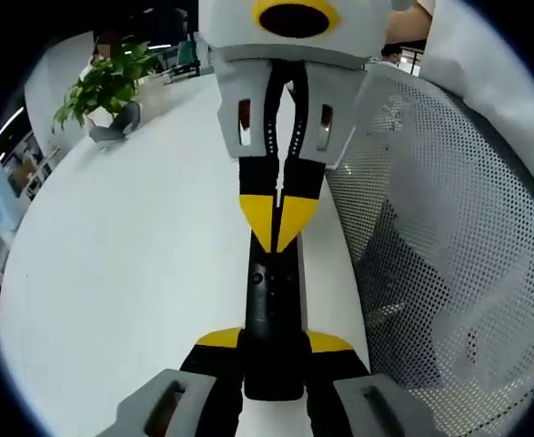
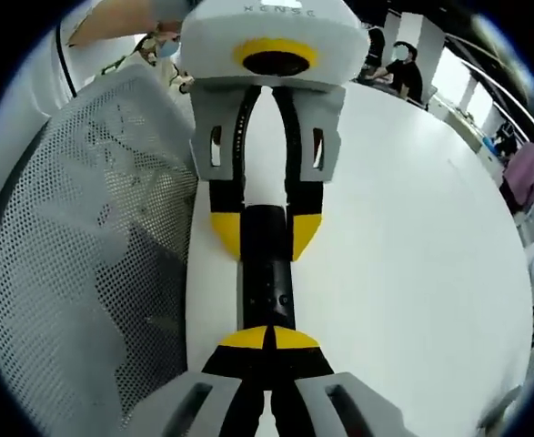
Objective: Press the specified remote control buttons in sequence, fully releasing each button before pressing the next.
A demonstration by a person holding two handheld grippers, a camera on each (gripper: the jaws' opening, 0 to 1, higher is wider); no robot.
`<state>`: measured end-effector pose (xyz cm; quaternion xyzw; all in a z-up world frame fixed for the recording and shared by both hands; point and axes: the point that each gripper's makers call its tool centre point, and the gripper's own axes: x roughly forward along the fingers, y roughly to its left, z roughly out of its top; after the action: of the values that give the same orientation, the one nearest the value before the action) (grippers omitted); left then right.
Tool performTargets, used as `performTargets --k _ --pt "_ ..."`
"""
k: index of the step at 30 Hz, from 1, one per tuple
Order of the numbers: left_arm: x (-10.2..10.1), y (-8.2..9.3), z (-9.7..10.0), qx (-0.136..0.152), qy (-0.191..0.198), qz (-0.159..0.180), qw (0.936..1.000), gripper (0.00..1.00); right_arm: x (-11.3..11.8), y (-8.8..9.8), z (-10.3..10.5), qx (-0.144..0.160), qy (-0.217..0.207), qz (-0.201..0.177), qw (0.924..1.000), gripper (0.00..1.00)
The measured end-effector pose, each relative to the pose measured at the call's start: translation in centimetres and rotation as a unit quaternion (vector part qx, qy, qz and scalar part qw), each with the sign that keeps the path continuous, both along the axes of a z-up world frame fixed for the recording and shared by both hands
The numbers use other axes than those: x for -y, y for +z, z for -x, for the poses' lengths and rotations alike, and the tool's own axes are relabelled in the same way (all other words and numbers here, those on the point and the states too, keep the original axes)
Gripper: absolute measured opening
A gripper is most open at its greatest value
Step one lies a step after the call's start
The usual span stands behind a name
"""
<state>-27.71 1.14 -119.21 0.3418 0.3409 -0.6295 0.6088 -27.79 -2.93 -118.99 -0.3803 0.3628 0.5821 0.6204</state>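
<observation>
We held the black remote control (image 1: 271, 319) flat on the white table (image 1: 139, 273), its near end clamped between the yellow pads of our left gripper (image 1: 273, 350), probably to steady it for pressing. Our right gripper (image 2: 268, 341) had its jaws closed tip to tip, resting at the remote's opposite end over the buttons, apparently as a pointed presser. Beside the remote hung a white mesh chair back (image 1: 439, 228); beyond it stood a potted plant (image 1: 110, 86).
</observation>
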Motion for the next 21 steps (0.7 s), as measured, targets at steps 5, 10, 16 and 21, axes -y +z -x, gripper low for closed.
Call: performTargets --k 5,10,16,21 --pt "0.0 0.0 0.0 -0.001 0.001 0.002 1.0 0.24 0.0 0.2 0.0 0.001 0.002 -0.034 0.9994 0.0" --pt "-0.1 0.0 -0.1 -0.001 0.001 0.002 1.0 0.24 0.2 0.4 -0.1 -0.013 -0.006 -0.064 0.9978 0.0" --pt "-0.1 0.1 -0.1 -0.001 0.003 0.008 1.0 0.24 0.7 0.6 0.2 -0.013 -0.003 -0.058 0.9983 0.0" --pt "-0.2 0.1 -0.2 -0.001 0.003 0.011 0.9999 0.24 1.2 0.6 0.0 -0.011 -0.012 -0.054 0.9984 0.0"
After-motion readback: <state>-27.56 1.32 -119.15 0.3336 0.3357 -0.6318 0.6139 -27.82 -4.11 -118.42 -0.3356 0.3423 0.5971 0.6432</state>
